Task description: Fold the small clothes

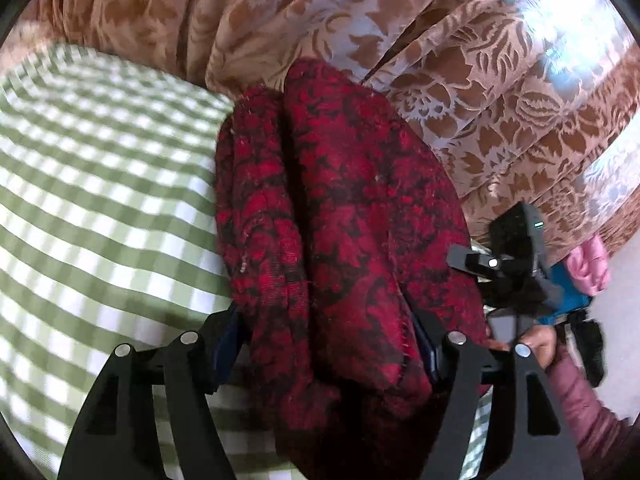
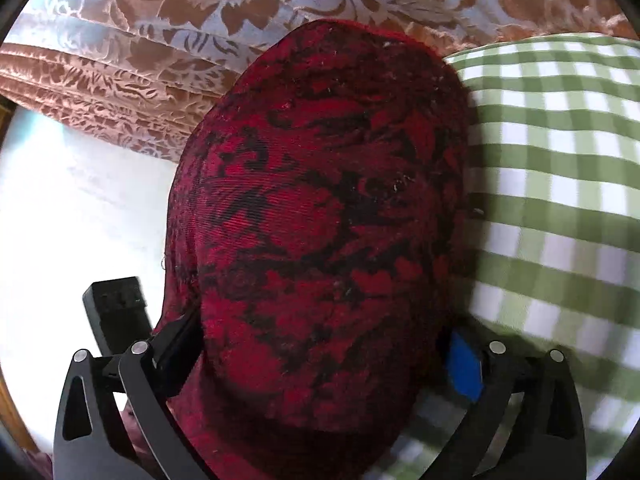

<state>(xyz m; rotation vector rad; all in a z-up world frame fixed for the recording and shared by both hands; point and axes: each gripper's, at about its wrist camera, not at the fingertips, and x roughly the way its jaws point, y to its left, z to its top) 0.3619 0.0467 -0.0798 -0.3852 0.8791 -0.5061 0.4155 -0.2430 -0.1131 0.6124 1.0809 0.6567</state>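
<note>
Fingers of left gripper [image 1: 332, 344] and right gripper [image 2: 320, 356] both clamp the red-and-black garment [image 1: 352, 216].

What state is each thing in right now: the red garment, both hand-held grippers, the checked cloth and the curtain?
Red garment: bunched in thick folds, lifted, not lying flat.
Left hand-held gripper: shut on the red garment, cloth filling the gap between its fingers.
Right hand-held gripper: shut on the red garment too.
Green checked cloth: spread flat beneath the garment.
Floral curtain: hanging in pleats behind.
</note>
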